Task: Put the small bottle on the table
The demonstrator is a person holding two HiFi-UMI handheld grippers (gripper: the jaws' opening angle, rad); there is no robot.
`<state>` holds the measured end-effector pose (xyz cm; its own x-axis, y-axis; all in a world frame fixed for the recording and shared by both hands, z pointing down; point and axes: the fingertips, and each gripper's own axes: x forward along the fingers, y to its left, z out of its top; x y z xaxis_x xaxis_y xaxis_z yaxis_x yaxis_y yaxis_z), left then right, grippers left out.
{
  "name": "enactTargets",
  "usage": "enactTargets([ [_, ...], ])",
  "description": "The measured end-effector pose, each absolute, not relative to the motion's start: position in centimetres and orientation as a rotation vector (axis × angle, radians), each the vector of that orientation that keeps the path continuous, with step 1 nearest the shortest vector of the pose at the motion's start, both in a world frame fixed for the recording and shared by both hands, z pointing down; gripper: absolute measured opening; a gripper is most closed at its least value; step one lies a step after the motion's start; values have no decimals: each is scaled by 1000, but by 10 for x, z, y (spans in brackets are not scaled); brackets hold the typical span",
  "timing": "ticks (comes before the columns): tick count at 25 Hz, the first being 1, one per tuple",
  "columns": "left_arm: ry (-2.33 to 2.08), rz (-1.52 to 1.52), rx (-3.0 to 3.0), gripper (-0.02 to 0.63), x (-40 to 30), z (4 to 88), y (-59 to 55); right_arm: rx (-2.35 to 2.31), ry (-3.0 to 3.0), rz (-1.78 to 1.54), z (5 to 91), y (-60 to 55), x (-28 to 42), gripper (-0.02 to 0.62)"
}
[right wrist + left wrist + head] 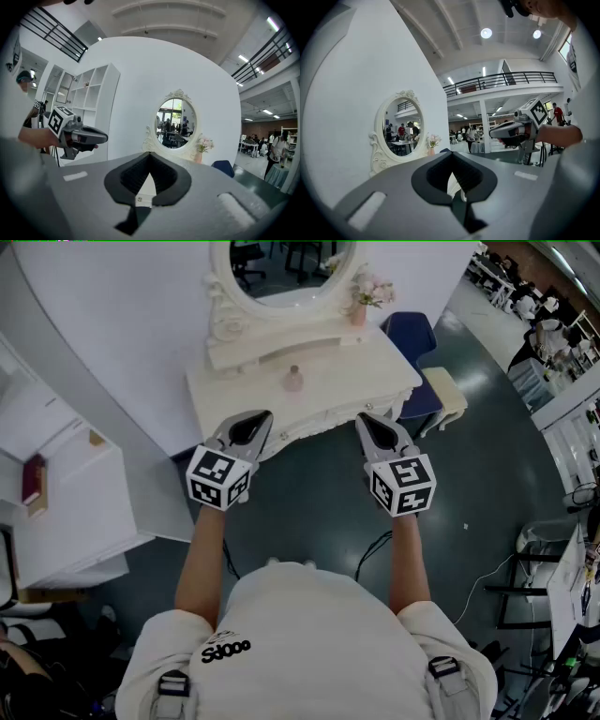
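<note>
Facing: person stands just short of a white dressing table (352,362) with an oval mirror (286,263)
Small bottle (294,379): pink, upright on the table top, below the mirror, about mid-table
Left gripper (261,420): jaws together, nothing between them, held in the air at the table's front edge
Right gripper (366,420): jaws together, empty, level with the left one, apart from the bottle
Flowers (372,289): at the table's right rear corner
Blue chair (412,334): beside the table's right end

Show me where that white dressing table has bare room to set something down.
The dressing table top is bare on both sides of the small bottle: left toward the wall-side corner, right toward the blue chair. The back is crowded by the mirror base and flower vase.
</note>
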<state>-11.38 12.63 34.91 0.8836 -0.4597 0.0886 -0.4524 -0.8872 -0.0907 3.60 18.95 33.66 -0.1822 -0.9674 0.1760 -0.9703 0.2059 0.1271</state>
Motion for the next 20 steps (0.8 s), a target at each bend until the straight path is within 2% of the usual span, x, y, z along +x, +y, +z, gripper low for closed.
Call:
enactTargets([
  [20,701,-144,-3042,20,-64,371,124,1851,-2389,83,359,171,90,2],
])
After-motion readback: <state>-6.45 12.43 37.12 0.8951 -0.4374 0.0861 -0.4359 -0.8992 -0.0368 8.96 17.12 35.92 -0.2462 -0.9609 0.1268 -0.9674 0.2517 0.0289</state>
